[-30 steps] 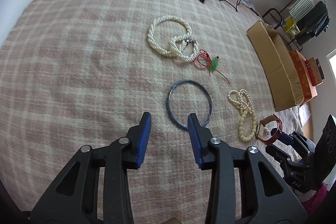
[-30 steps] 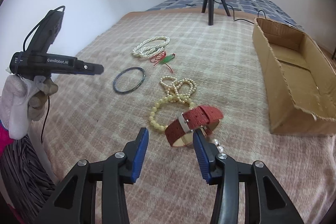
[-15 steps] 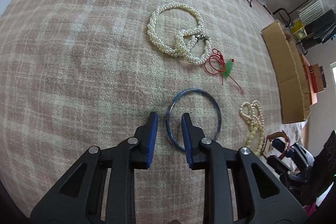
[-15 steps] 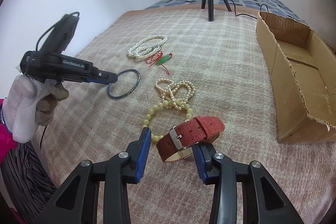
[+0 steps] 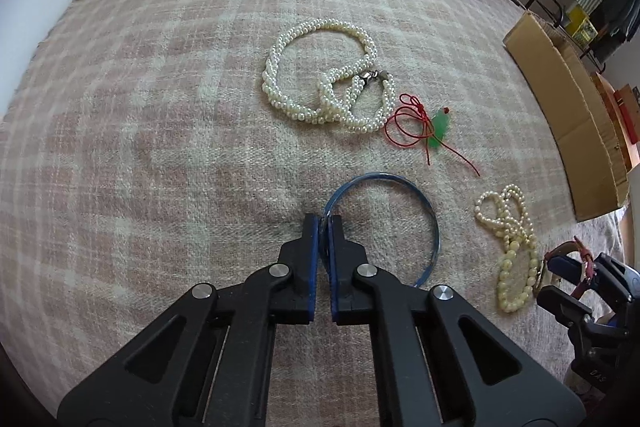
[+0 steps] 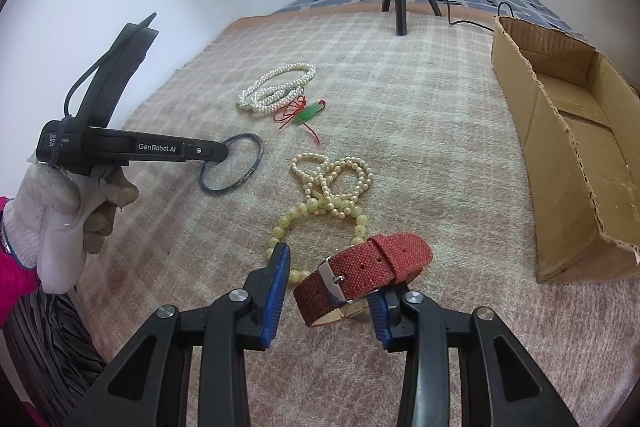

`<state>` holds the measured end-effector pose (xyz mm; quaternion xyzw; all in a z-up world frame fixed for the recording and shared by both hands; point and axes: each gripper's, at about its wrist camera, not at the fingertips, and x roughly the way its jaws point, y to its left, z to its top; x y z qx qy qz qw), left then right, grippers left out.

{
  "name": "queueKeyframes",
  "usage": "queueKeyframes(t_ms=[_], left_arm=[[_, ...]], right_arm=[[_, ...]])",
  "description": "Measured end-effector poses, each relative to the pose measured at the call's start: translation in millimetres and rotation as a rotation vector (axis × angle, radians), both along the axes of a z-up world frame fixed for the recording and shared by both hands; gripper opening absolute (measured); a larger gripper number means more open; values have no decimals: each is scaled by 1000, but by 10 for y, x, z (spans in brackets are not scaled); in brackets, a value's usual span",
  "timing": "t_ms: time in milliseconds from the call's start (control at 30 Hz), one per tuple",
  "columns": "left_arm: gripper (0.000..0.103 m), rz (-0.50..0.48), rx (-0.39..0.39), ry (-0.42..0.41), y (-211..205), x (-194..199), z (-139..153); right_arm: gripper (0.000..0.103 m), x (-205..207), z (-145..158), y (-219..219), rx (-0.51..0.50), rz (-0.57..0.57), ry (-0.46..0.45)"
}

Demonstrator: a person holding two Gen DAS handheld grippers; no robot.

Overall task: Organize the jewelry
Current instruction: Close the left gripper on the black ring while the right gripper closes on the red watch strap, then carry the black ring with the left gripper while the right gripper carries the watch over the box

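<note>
pinching blue bangle (image 5: 416, 203), left gripper (image 5: 325, 223); right gripper (image 6: 329, 287) wide.

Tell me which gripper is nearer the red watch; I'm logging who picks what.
Right. The right gripper is open, its fingers straddling the red watch. The left gripper is off to the left, shut on the blue bangle's rim.

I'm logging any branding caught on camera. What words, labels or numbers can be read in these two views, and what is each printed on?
"GenRobot.AI": white lettering on the side of the left gripper, seen from the right wrist view.
"DAS": small letters on the right gripper body, low in the left wrist view.
A small white label at the left gripper's rear: too small to read surely.
Nothing legible on the cardboard box.
</note>
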<state>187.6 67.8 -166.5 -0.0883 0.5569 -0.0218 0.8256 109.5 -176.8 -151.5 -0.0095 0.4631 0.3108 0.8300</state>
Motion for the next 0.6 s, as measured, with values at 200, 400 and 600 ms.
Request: queueKeyframes(t_ms=[200,400,600], left_arm=[[2,22,-20,-32,62,-81,127],[2,34,-17,-70,98,-142,247],[1,32,1,-123,103,-224,431]], right_arm=[[18,1,16,13,9,16,0],[12,-50,84,29,14,37,-16],[6,-65,200,12,48,30,-37]])
